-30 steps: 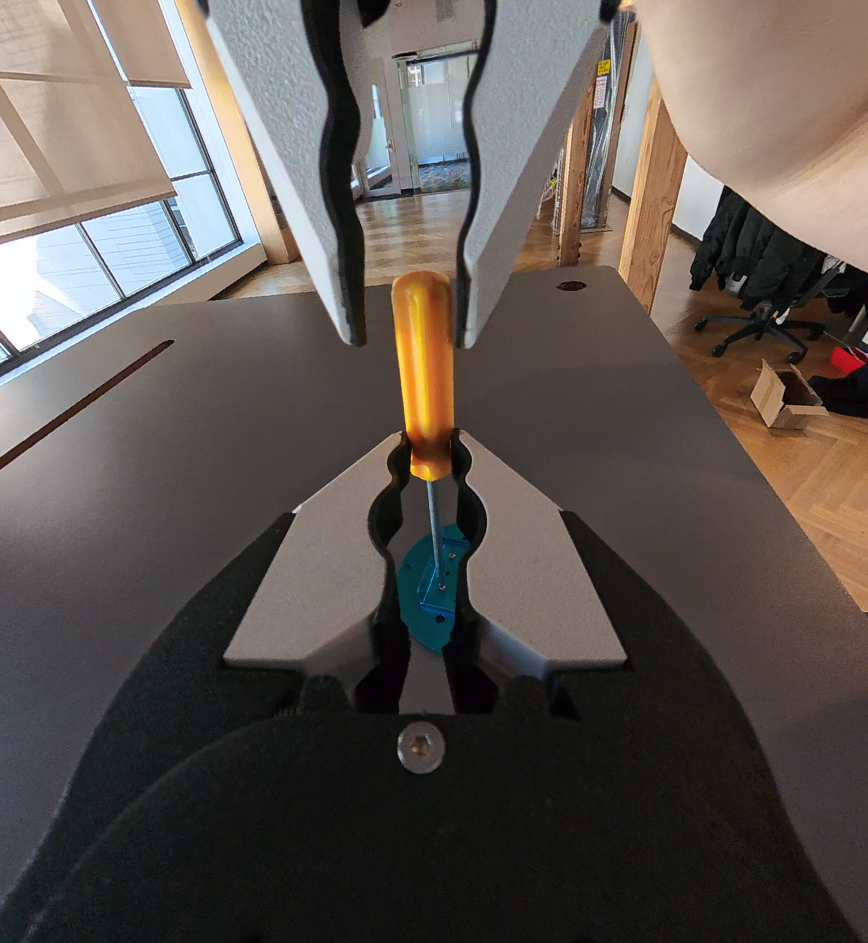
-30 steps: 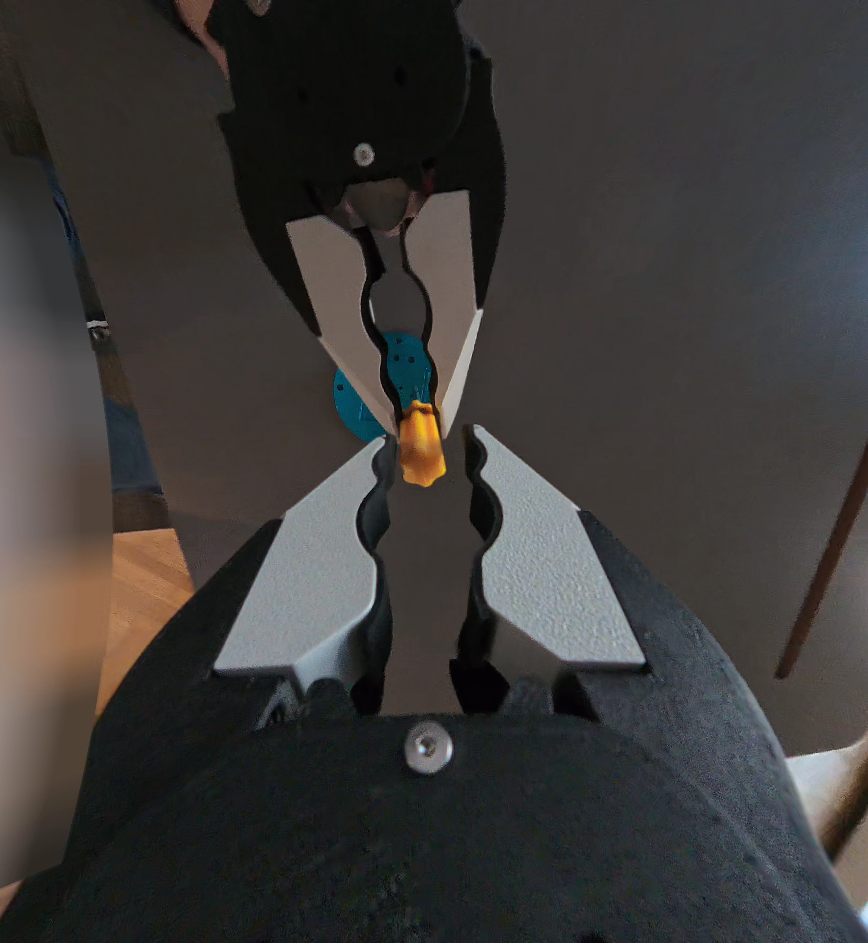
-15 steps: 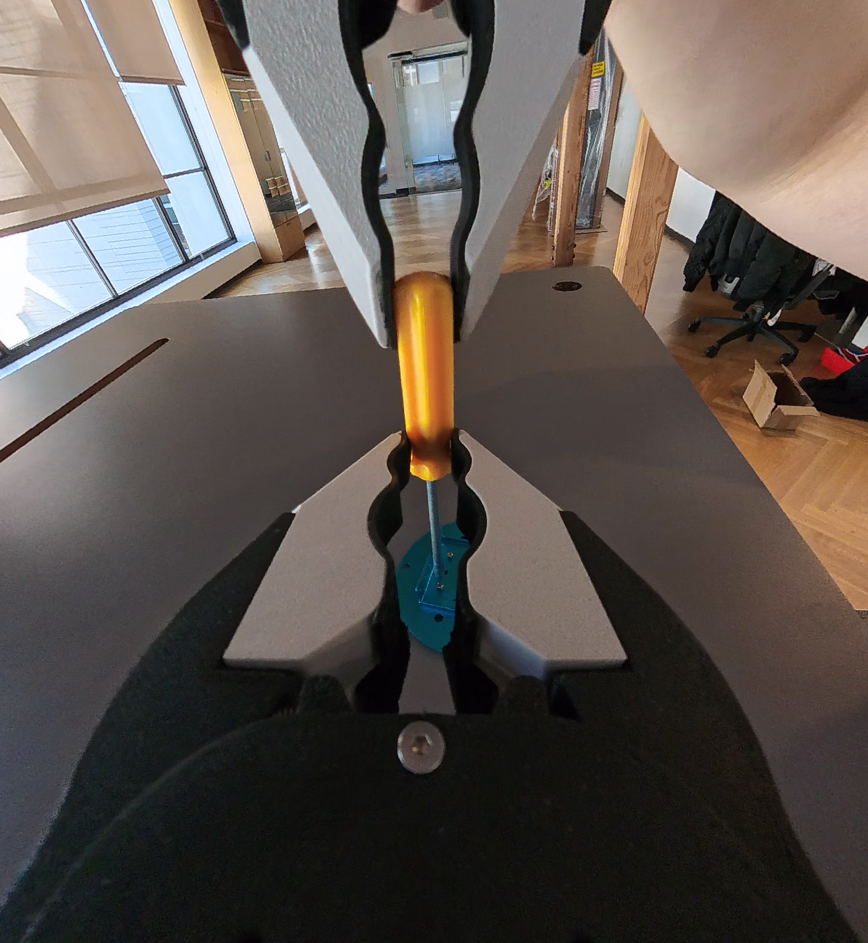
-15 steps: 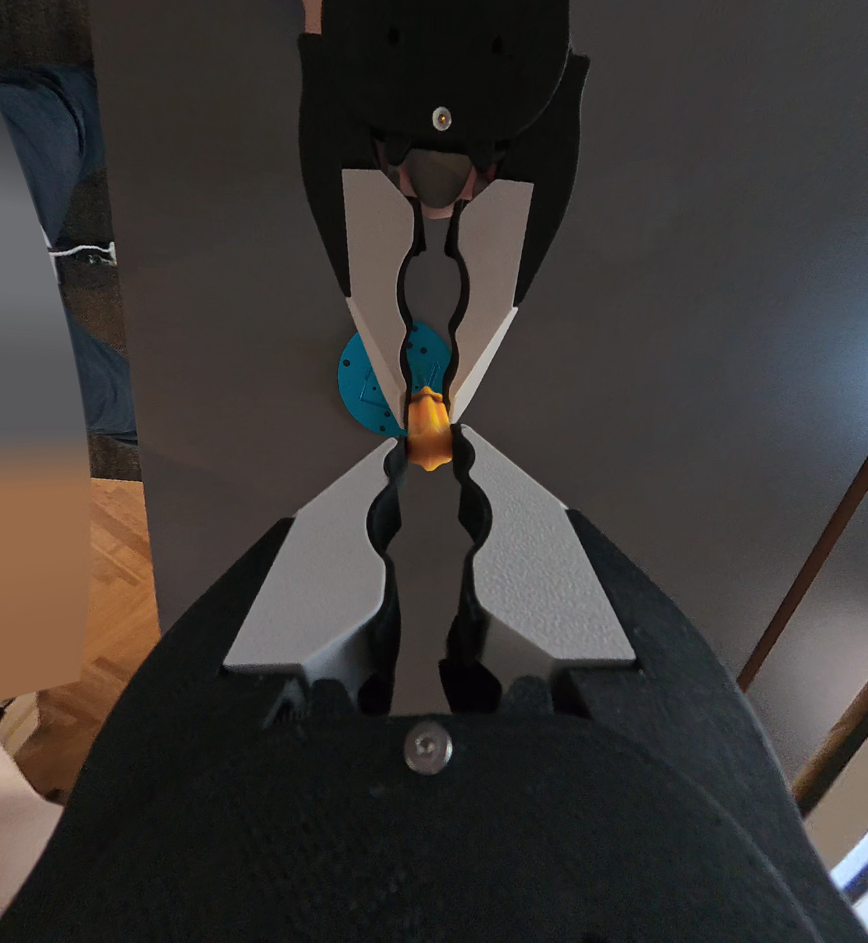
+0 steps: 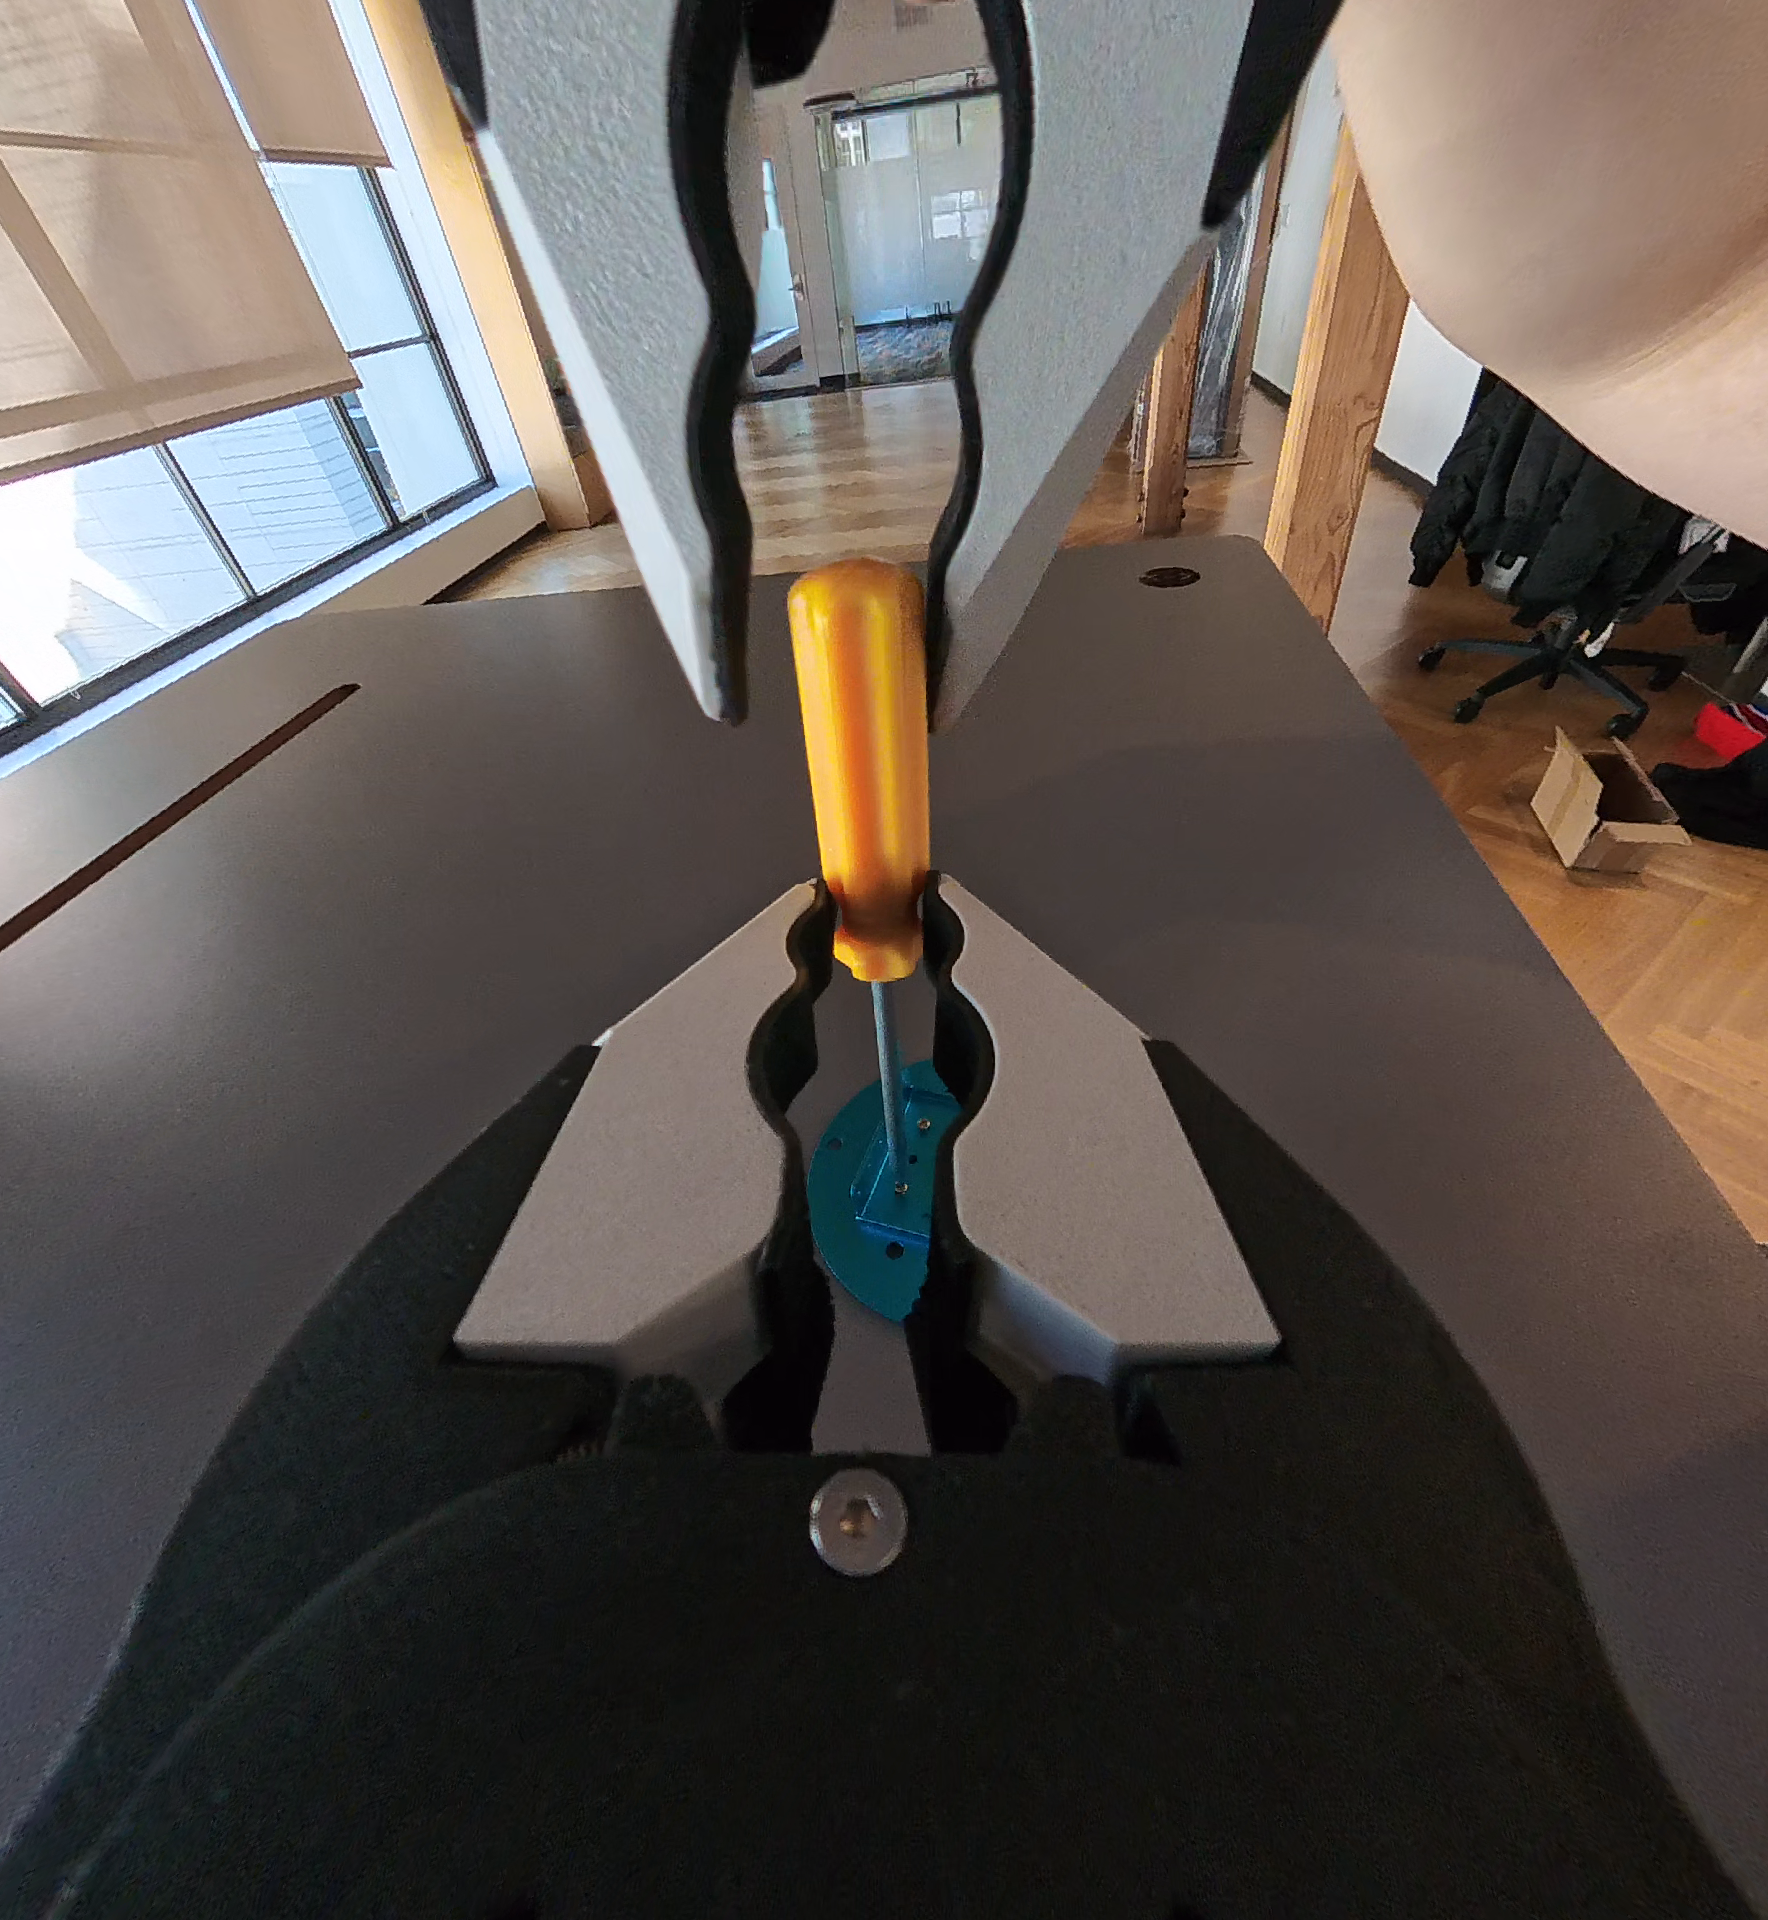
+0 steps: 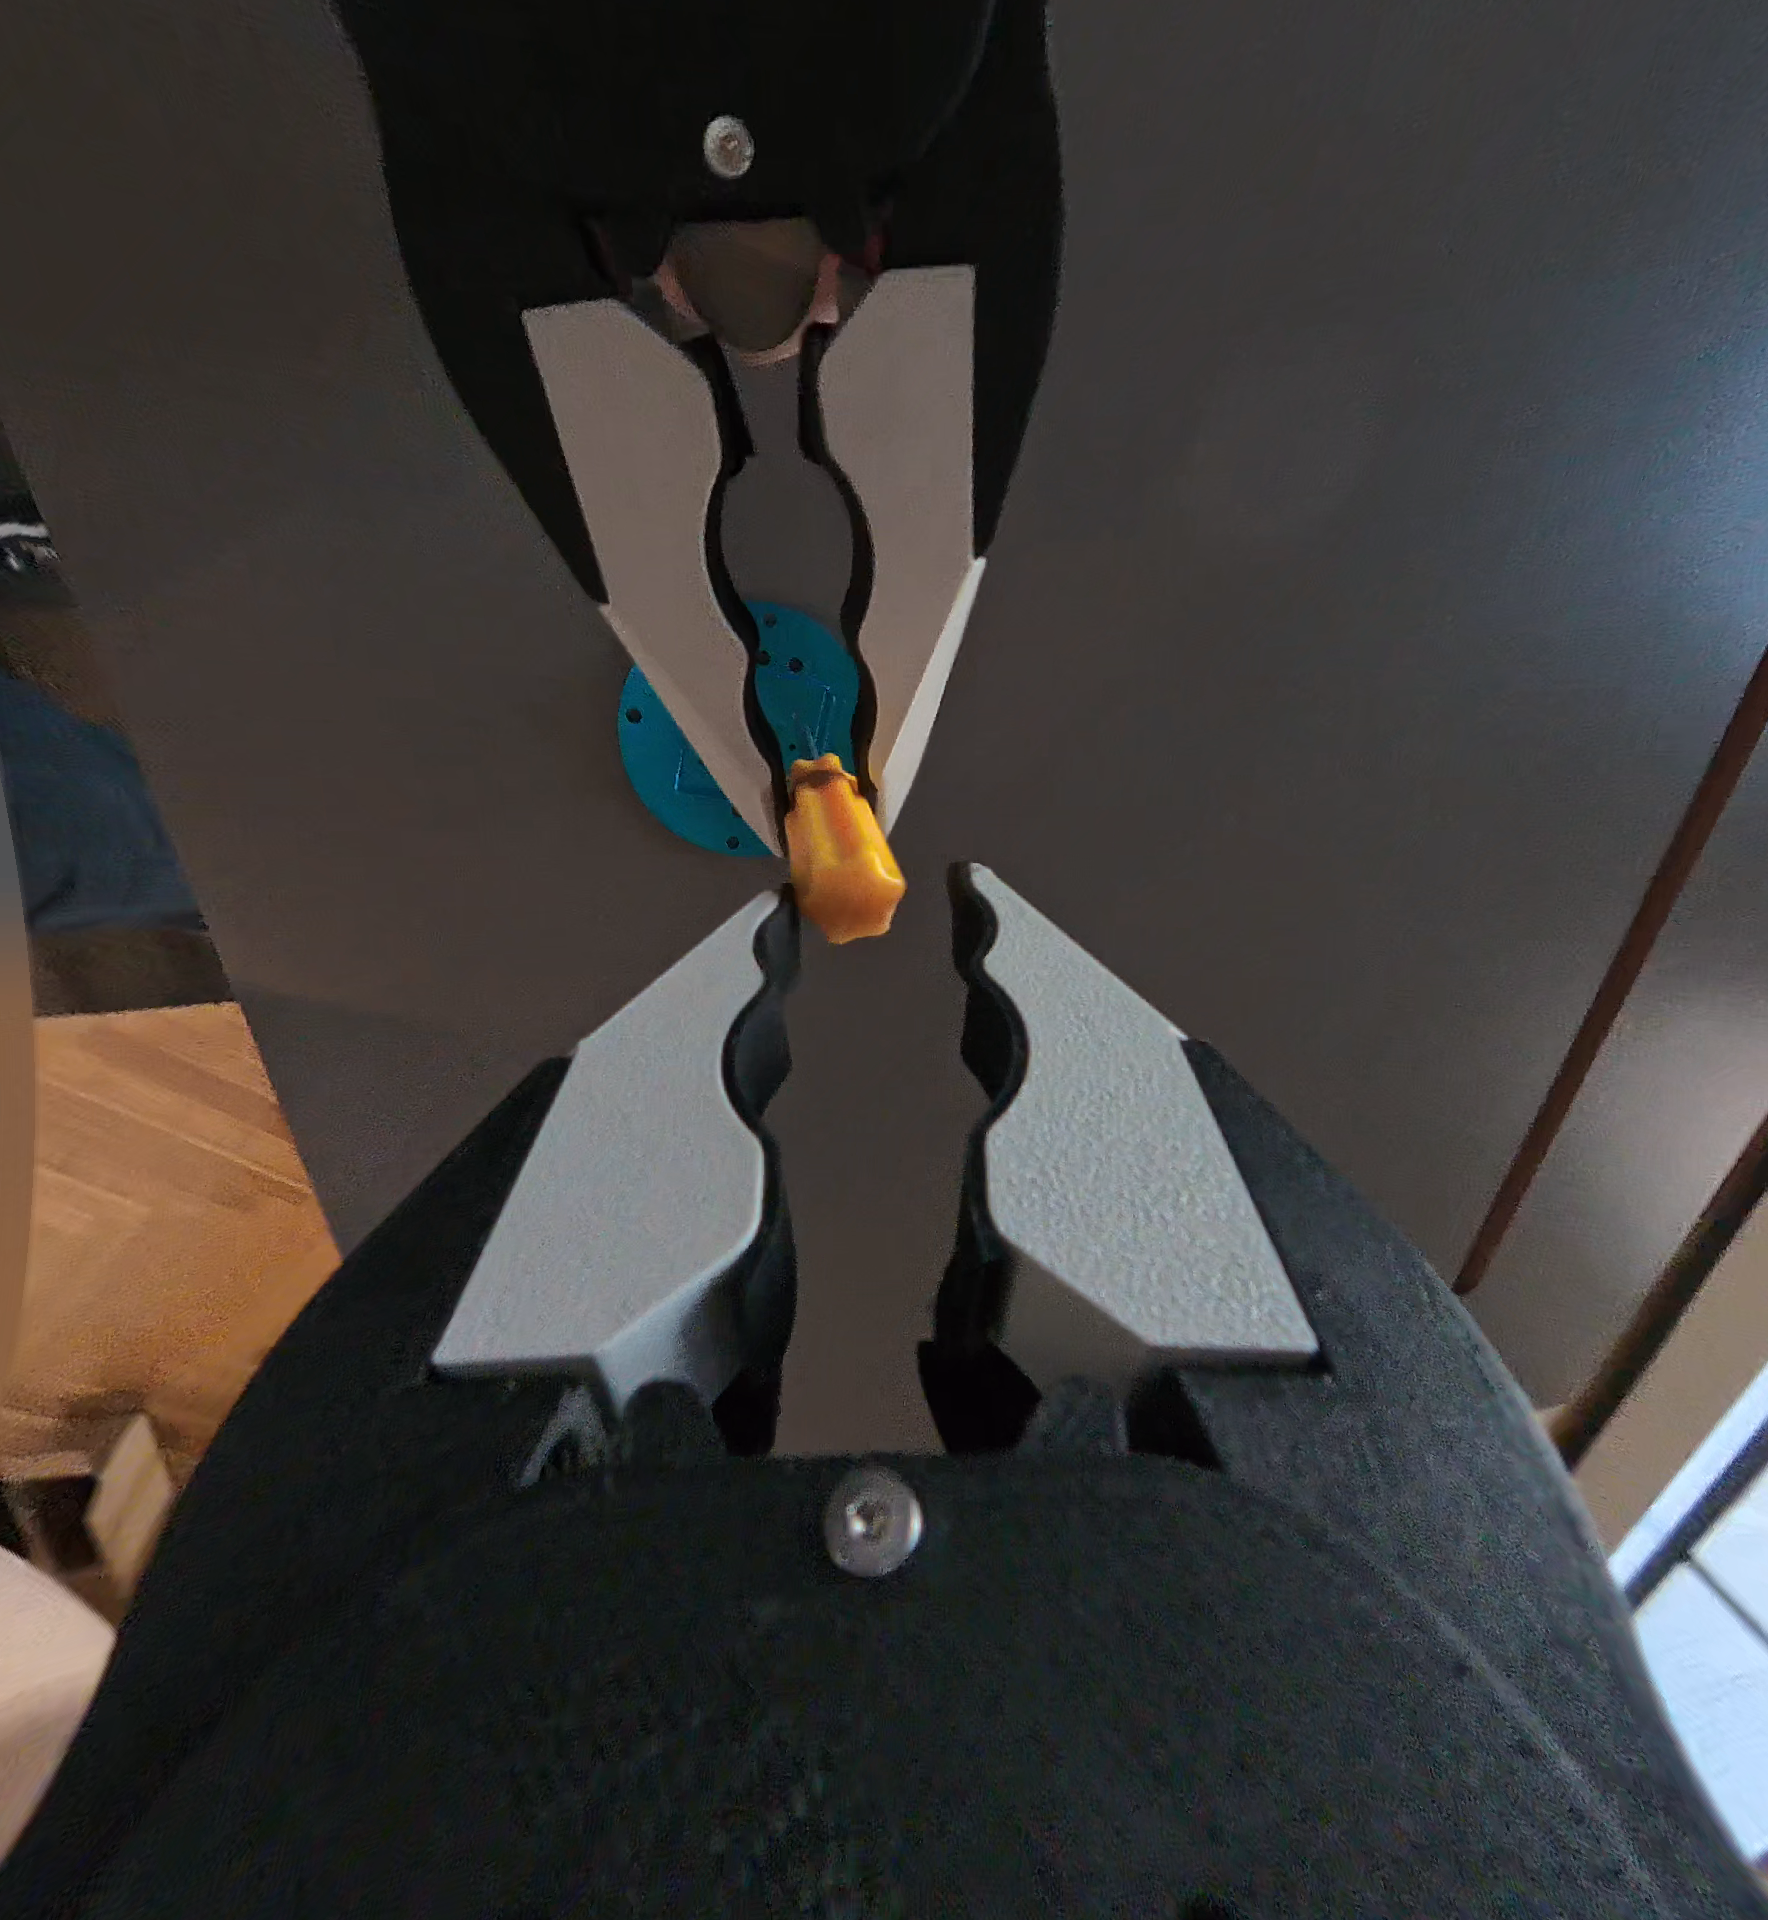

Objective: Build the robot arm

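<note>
Left tool [image 5: 875, 894] clenched on orange plastic-handled screwdriver [image 5: 866, 769], upright.
Tip on round blue metal plate [image 5: 885, 1195] w/ holes; right tool [image 6: 869, 883] released, straddling handle top.

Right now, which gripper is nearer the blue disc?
Left. The left gripper is clamped low on the screwdriver just above the blue disc; the right gripper stands open higher up, around the handle's top.

Screwdriver [image 5: 867, 790] stands upright on disc [image 5: 859, 1236]; disc lies on table [image 5: 340, 935].
</note>
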{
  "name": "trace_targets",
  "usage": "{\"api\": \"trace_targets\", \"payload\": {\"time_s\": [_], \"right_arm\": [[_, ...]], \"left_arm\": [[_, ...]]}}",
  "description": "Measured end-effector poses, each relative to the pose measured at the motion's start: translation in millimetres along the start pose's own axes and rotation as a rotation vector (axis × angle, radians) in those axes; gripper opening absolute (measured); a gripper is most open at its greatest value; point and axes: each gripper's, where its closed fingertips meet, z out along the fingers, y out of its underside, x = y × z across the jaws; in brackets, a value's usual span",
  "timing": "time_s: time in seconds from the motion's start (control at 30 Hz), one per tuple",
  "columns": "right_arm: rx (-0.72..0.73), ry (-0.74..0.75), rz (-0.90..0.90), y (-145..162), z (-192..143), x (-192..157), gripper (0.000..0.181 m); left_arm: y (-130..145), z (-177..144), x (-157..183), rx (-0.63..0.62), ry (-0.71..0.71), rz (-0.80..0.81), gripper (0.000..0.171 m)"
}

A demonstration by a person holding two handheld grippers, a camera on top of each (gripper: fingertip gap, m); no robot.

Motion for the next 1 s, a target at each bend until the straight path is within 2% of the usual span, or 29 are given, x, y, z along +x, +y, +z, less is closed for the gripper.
{"api": "trace_targets", "payload": {"time_s": [0.07,0.13,0.3,0.53,1.0], "right_arm": [[0.017,-0.009,-0.053,-2.7,1.6,-3.4,0.02],[0.031,-0.019,-0.028,-4.0,2.1,-1.4,0.02],[0.031,-0.077,0.127,-2.5,2.9,-1.2,0.018],[-0.017,-0.06,0.258,0.0,2.9,1.0,0.019],[-0.048,-0.054,0.302,2.0,3.3,3.5,0.019]], "left_arm": [[0.1,-0.6,-1.1,0.001,-0.003,-0.009,0.014],[0.4,-1.3,-2.8,0.006,0.0,-0.022,0.014],[0.3,-1.6,-4.1,0.008,-0.007,-0.024,0.015],[0.1,-2.0,-5.8,0.013,-0.022,-0.019,0.014],[1.0,-2.9,-9.0,0.016,-0.025,-0.021,0.016]]}}
